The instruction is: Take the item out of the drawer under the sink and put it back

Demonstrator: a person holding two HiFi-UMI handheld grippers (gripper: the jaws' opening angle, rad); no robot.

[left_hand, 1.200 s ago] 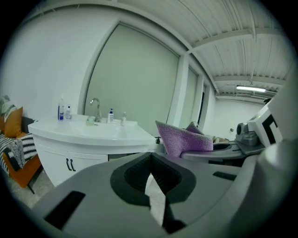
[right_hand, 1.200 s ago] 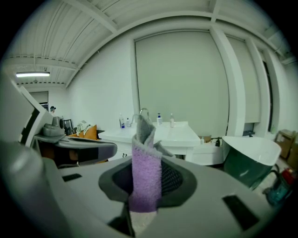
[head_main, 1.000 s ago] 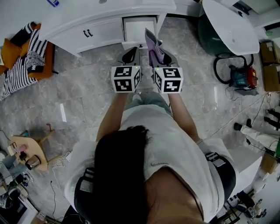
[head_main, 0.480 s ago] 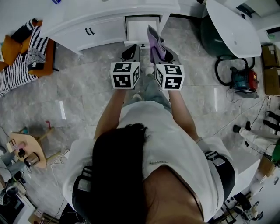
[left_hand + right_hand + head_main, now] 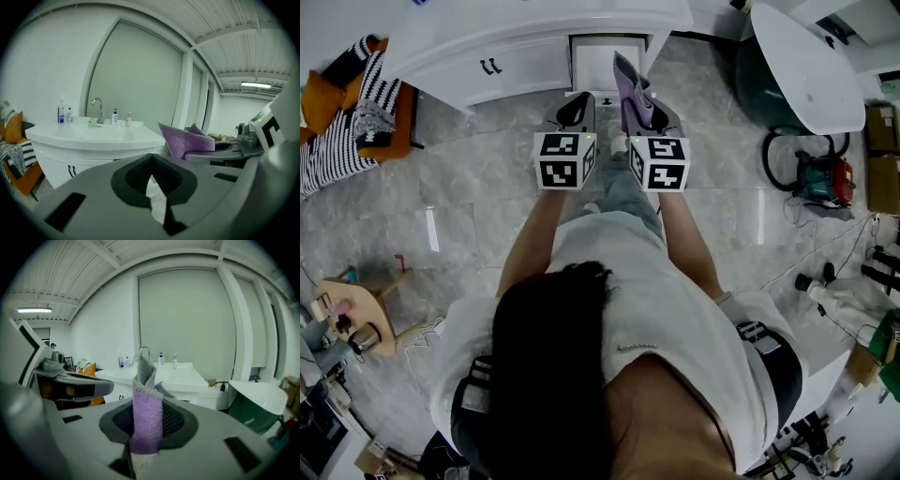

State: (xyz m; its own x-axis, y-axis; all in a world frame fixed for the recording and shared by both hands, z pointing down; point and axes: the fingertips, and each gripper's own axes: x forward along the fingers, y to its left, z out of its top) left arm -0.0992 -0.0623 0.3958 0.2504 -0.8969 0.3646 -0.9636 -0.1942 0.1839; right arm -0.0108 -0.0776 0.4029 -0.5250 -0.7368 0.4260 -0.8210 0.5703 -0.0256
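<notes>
In front of the white sink cabinet [image 5: 450, 58] a person stands on the grey marble floor [image 5: 469, 206] with a tool in each hand, both side by side and pointed at the cabinet. The drawer [image 5: 602, 58] under the sink surface [image 5: 534, 26] is pulled open, and its inside looks white and bare from the head view.

The right hand-held gripper [image 5: 147, 430] is clamped on a purple towel [image 5: 146, 394]. The folded cloth is pinched between the pads and sticks up past the jaw tips, with a greyer fold on top. In the head view the towel sits just in front of the open drawer, its far end overlapping the drawer's right front corner. It is outside the drawer, off the floor, and touches nothing but the jaws.

The left hand-held gripper [image 5: 152, 163] is narrow. Its jaws are drawn together with only a thin sliver of floor showing between the pads, and nothing is held. It hangs just left of the towel, close to the drawer front.

A faucet [image 5: 97, 107] and a few bottles [image 5: 61, 111] stand on the sink surface. Left of the drawer is a cabinet door with two dark handles [image 5: 490, 67]. A white bathtub [image 5: 806, 61] sits off to the right with a red and teal vacuum [image 5: 816, 173] beside it. A striped cloth [image 5: 337, 145] lies on an orange seat at far left.
</notes>
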